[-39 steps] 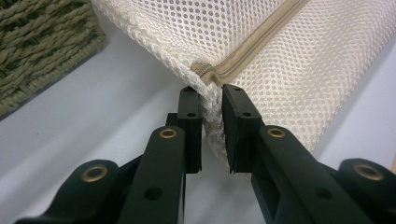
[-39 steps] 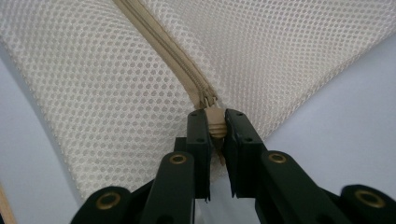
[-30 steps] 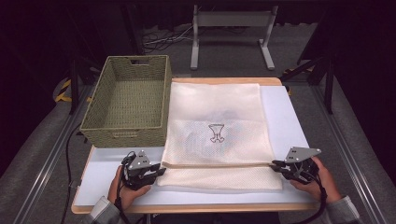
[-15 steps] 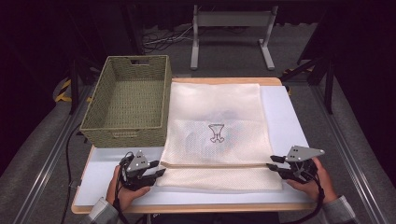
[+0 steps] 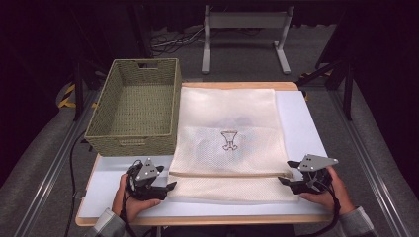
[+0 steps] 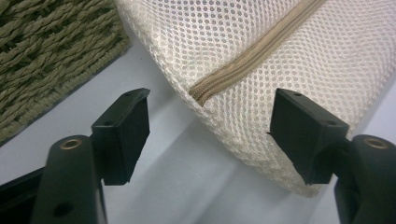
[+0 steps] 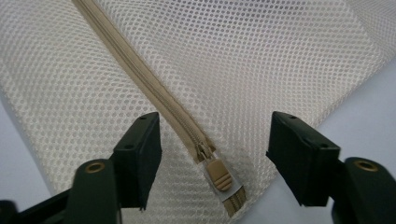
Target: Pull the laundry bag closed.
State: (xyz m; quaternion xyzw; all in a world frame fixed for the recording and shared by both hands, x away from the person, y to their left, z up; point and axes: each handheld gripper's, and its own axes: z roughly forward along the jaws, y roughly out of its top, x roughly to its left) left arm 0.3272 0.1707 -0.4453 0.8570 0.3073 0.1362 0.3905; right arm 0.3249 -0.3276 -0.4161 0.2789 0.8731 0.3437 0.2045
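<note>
Cream mesh laundry bag (image 5: 228,143) with tan zipper (image 7: 154,93), flat on white worktop (image 5: 301,123) beside woven green basket (image 5: 136,106): light, limp, best pinched at near corners or zipper pull (image 7: 218,175); left hand-held gripper (image 5: 170,186) and right hand-held gripper (image 5: 282,181) just opened wide, holding nothing.

Dark room; grey floor (image 5: 237,61); metal stand (image 5: 245,29) behind wooden-edged table (image 5: 296,128); cables (image 5: 170,43) on floor.

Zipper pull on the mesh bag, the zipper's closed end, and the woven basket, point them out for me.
zipper pull (image 7: 218,176), right gripper view, its ribbed tab.
zipper's closed end (image 6: 198,91), left gripper view, tape tip.
woven basket (image 5: 131,143), high view, near wall.
</note>
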